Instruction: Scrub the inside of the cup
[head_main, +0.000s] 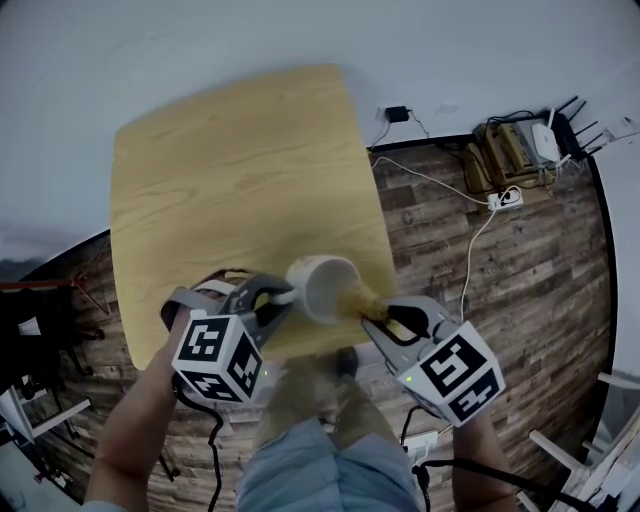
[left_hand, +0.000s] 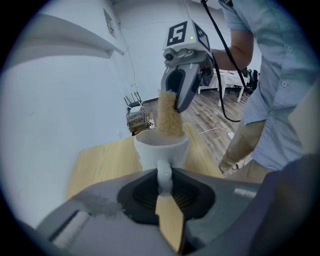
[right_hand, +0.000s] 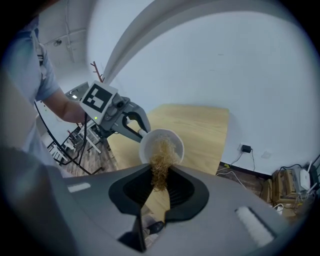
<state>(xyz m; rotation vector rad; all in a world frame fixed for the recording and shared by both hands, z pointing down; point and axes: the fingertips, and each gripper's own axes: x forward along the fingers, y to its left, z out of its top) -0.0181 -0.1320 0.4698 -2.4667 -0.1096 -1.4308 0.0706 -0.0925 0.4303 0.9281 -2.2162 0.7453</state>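
While the left gripper (left_hand: 164, 187) pinches the handle of the cup (left_hand: 161, 147), the right gripper (right_hand: 160, 186) pinches a scrubber (right_hand: 161, 157).
Its fibres reach into the cup just ahead.

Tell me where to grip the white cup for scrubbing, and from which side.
By its handle, coming from the handle side, opposite the scrubber. The cup is tilted with its mouth toward the right gripper, which pushes the scrubber inside. The left gripper clamps the handle, so its jaws stay out of the way.
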